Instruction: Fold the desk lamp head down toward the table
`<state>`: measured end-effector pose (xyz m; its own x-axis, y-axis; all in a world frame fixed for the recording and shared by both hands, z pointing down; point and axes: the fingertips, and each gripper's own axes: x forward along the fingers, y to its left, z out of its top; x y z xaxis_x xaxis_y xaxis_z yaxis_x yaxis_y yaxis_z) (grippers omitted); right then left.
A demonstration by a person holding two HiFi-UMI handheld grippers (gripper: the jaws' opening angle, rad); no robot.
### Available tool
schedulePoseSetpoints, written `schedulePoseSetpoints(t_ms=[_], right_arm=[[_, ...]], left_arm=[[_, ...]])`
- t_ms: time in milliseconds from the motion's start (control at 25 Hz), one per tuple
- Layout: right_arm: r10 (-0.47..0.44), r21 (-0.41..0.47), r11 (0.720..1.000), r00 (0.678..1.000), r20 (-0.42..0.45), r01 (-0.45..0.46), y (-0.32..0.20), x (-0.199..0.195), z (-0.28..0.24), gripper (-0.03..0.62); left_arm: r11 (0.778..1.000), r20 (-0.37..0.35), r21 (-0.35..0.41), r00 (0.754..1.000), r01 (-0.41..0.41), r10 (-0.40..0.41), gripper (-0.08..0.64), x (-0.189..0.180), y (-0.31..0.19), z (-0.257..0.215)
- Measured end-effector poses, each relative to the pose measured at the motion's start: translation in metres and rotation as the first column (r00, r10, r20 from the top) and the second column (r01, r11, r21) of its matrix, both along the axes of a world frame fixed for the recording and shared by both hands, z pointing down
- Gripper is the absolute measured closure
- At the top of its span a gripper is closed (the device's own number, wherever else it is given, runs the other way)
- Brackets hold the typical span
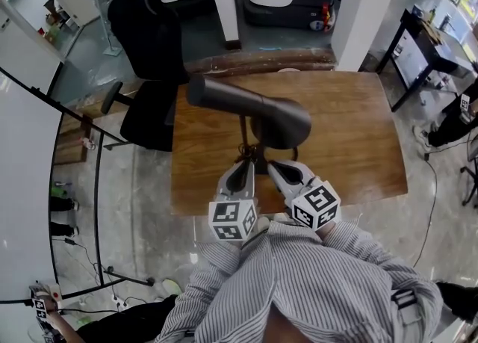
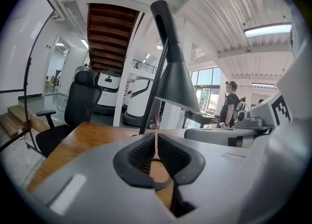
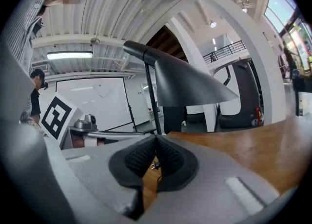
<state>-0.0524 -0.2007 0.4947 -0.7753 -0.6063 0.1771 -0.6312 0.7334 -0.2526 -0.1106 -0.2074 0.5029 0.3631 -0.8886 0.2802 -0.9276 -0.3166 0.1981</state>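
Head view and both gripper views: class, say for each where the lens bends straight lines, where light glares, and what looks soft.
Head view: table edges bow outward, lighting even, lamp sharp. Left gripper view: round frame with black corners, ceiling light glares white, lamp dark against the bright ceiling. Right gripper view: same round frame, windows washed out, pillar curves.

Shirt point(image 1: 299, 274): long-sleeved, grey-and-white pinstripe; dark strap point(image 1: 404, 298) at one shoulder. Left hand-held gripper point(image 1: 246, 162), right hand-held gripper point(image 1: 272, 164): light grey shells, black ribbed pads point(image 2: 141, 153), white cubes point(image 1: 233, 220) with black square markers. Left jaws closing, nothing between.
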Motion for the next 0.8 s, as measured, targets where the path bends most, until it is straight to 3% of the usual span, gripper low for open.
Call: schedulePoseSetpoints(t_ms=[160, 800], right_arm=[[-0.026, -0.021, 0.999, 1.000, -0.008, 0.026, 0.005, 0.000, 0.006, 0.592], [-0.030, 0.051, 0.998, 0.999, -0.043, 0.033, 0.015, 0.008, -0.008, 0.592]], left_arm=[[1.000, -0.009, -0.012, 1.000, -0.016, 0.016, 0.555, 0.010, 0.011, 0.004], [0.999, -0.020, 0.022, 0.999, -0.038, 0.039, 0.555, 0.023, 0.019, -0.007]])
